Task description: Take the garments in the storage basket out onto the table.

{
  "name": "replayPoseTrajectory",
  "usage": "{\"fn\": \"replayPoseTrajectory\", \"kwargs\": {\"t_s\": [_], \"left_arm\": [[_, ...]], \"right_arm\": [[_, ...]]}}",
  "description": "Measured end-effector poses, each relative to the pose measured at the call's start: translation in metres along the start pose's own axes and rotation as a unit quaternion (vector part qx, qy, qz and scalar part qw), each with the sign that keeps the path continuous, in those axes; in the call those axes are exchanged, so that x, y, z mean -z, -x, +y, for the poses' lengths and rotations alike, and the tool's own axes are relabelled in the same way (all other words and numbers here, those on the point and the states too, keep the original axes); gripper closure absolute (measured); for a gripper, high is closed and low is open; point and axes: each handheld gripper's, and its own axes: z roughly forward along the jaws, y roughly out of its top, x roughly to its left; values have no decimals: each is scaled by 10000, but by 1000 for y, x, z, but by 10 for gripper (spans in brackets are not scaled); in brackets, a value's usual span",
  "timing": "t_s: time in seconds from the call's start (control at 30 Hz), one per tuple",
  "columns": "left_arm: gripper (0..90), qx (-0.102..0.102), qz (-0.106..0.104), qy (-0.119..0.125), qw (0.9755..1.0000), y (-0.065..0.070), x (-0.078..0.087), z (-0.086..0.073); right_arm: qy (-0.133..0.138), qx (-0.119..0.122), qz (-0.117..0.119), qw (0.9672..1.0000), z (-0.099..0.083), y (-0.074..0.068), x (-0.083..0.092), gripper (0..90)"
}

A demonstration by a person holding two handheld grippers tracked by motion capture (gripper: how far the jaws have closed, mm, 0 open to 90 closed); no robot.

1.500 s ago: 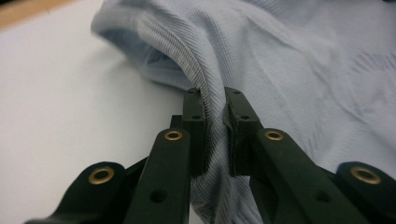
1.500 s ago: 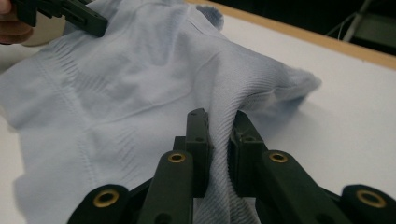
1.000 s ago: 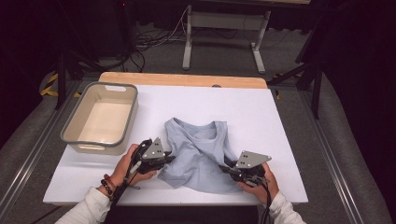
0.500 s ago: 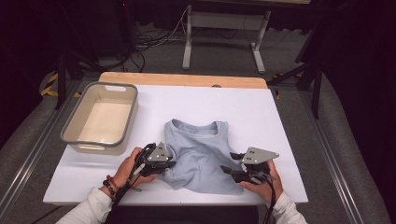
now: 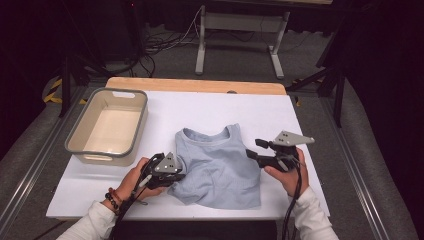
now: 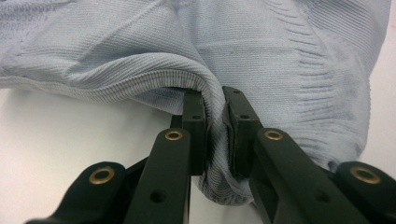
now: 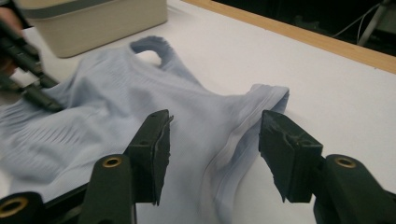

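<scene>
White table is under a blue top. Its hem is pinched in the left claw; the right claw, just opened and empty, should be closed on the strap gently.

Pale blue ribbed tank top lying flat on white table, neckline toward far edge, straps up. Left side edge bunched and lifted into fold; right side smooth; hem toward near edge.
</scene>
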Motion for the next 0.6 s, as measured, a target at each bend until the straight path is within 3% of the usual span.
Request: {"fn": "replayPoseTrajectory", "kwargs": {"t_s": [0.03,0.13,0.27,0.33,0.43,0.53,0.6], "left_arm": [[803,13,57,0,10000,-1,1,0],[794,93,49,22,9999,-2,2,-1],[792,64,26,39,10000,-4,2,-2],[792,18,30,55,10000,-4,1,-1],[786,37,24,53,10000,-4,2,-1],[775,45,34,66,10000,-5,1,-2],[774,87,12,47,10000,-5,1,-2]], "right_arm": [[-84,-94,32,9999,9,9,-17,456],[-177,-169,-4,9997,14,16,-31,455],[-351,-486,50,9982,24,36,-60,451],[-462,-463,36,9979,27,39,-69,446],[-880,-624,88,9941,31,46,-92,414],[-1220,-613,13,9906,29,50,-108,408],[-1305,-627,-9,9895,27,51,-113,418]]}}
